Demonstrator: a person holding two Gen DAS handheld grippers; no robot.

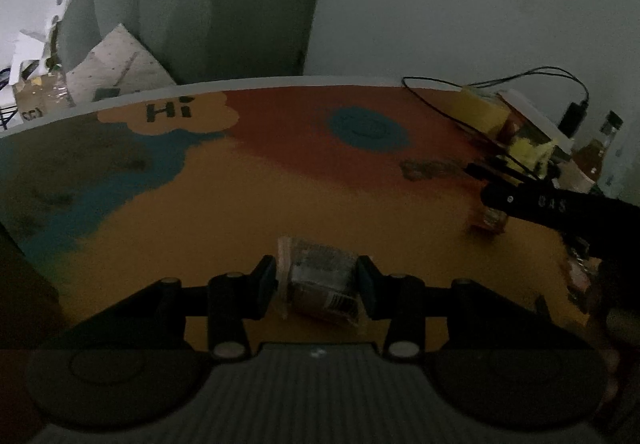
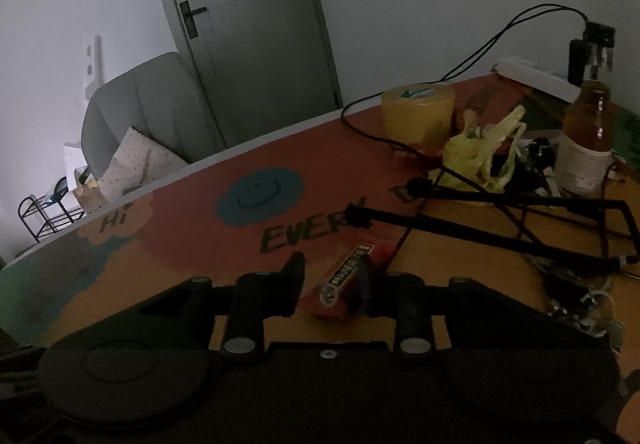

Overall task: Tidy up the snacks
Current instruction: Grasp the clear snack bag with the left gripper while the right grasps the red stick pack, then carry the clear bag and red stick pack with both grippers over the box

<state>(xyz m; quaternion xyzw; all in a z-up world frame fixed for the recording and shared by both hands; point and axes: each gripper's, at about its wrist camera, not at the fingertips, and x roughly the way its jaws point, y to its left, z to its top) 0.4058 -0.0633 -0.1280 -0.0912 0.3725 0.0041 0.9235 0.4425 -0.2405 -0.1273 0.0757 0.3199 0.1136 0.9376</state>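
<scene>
My left gripper point(image 1: 317, 282) has its jaws spread around a clear snack packet point(image 1: 322, 284) lying on the counter point(image 1: 208, 204) — not squeezing it. My right gripper point(image 2: 334, 284) has its jaws spread too, and a red snack bar point(image 2: 344, 284) sits between them. Farther back stand a yellow tape roll point(image 2: 418, 112) and a bottle point(image 2: 588, 136).
</scene>
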